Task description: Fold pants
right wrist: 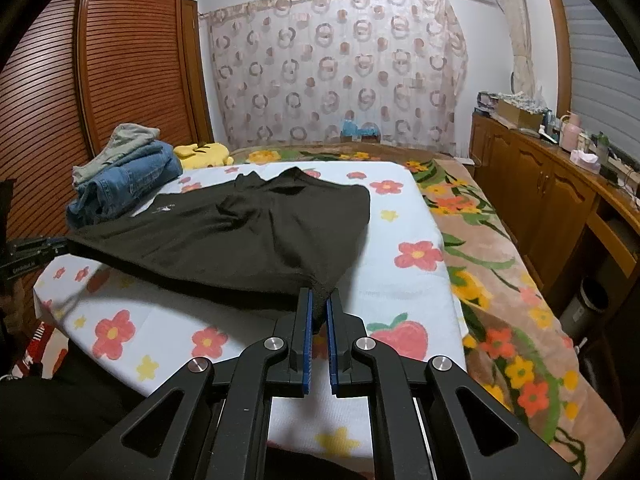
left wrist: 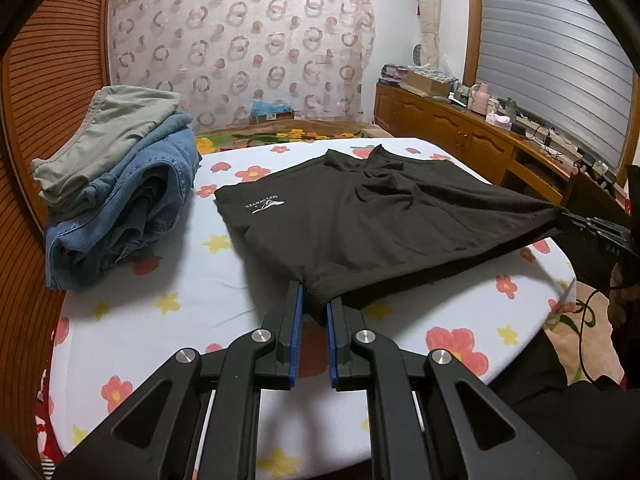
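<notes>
Dark olive-black pants point(left wrist: 360, 216) with a small white logo lie partly folded on the flowered table cover point(left wrist: 192, 304). My left gripper point(left wrist: 314, 300) is shut on the pants' near left corner, lifted slightly. My right gripper point(right wrist: 318, 308) is shut on the near right corner of the pants point(right wrist: 240, 240). The right gripper also shows at the right edge of the left wrist view point(left wrist: 576, 220), holding the stretched edge. The near hem hangs taut between both grippers above the cover.
A stack of folded jeans and a grey-green garment point(left wrist: 116, 184) sits at the table's far left. A wooden louvred wardrobe point(right wrist: 120, 80) stands at left, a cluttered wooden cabinet point(right wrist: 560, 184) at right. A floral blanket point(right wrist: 500, 280) lies right of the table.
</notes>
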Demonstrator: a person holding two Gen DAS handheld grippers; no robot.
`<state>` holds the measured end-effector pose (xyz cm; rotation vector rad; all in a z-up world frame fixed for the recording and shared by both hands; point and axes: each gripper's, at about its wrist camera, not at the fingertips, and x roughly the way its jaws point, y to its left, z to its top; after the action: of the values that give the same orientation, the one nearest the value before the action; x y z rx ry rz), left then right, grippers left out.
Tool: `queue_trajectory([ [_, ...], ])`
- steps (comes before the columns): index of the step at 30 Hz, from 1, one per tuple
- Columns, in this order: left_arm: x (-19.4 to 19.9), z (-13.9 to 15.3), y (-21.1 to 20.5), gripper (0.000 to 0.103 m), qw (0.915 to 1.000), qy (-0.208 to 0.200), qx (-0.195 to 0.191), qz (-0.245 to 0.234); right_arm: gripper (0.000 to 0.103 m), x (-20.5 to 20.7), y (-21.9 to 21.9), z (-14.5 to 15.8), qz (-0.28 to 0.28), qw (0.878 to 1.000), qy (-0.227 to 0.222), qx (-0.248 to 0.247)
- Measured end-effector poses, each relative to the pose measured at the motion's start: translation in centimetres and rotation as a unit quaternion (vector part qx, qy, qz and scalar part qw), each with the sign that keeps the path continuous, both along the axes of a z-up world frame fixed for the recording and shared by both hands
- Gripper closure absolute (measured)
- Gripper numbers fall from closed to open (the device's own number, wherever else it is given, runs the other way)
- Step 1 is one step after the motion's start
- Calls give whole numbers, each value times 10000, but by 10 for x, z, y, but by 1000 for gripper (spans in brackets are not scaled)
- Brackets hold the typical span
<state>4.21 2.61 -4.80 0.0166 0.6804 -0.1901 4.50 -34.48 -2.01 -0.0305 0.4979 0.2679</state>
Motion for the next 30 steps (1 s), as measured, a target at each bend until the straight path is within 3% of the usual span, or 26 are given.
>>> queue_trajectory([
  [7, -13, 8, -4, 91, 10000, -50, -5, -74, 97, -7, -5, -1, -50, 10000, -23, -3],
  [18, -26, -4, -7, 87, 9994, 297, -15, -156, 97, -14, -2, -1, -97, 9999, 123, 34],
  [21, -28, -3, -4, 75, 9996, 261, 8, -109, 97, -13, -1, 1, -81, 9999, 119, 50],
  [23, -30, -1, -1, 56, 9998, 213, 40, -46, 97, -11, 0, 1, -75, 9999, 114, 32],
  [28, -28, 2, 11, 50, 9999, 147, 32, 83, 97, -9, -5, -3, -93, 9998, 169, 52],
  [29, -27, 3, 14, 38, 9998, 141, 31, 108, 97, -8, -5, -3, -97, 9998, 175, 63],
  [30, -25, 3, 15, 32, 9998, 140, 8, 118, 97, -8, -6, -3, -96, 9998, 174, 72],
])
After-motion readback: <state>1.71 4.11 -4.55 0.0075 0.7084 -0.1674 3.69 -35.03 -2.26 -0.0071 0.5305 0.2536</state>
